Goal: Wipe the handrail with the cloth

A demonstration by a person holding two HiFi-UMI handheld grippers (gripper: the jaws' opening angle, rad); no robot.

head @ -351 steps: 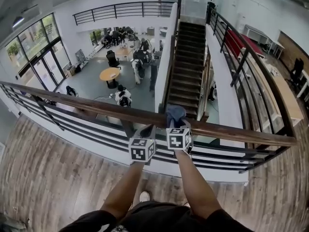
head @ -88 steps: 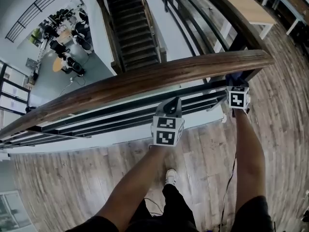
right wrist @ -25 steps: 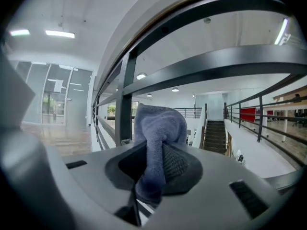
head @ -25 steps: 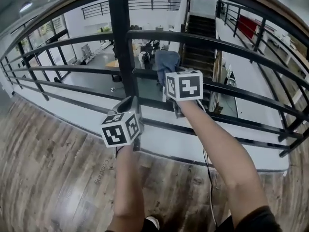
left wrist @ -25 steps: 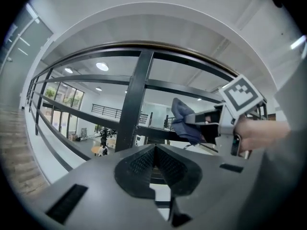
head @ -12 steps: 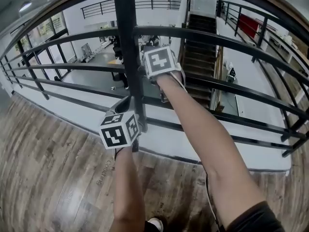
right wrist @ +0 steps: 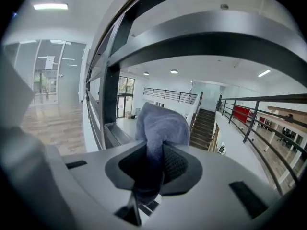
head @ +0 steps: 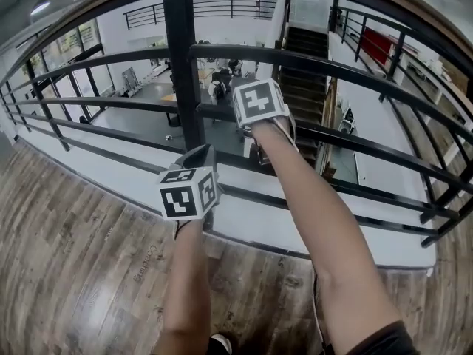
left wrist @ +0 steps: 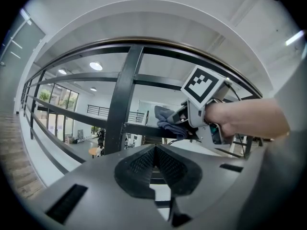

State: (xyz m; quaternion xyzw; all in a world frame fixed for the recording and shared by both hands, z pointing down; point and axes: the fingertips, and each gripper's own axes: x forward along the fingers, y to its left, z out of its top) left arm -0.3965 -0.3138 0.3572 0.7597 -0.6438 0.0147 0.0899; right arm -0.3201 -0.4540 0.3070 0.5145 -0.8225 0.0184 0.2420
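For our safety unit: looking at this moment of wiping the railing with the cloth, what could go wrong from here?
1. The cloth is only pinched by a fold in the right gripper at a black bar, with the open lower floor beyond. If it slips, it could drop out of reach.
2. The upright post stands close beside that gripper, so a sideways wipe may knock into it.

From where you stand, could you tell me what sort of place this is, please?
Likely the upper gallery of an office building: a black railing overlooks a hall below, a staircase descends, wooden floor underfoot.
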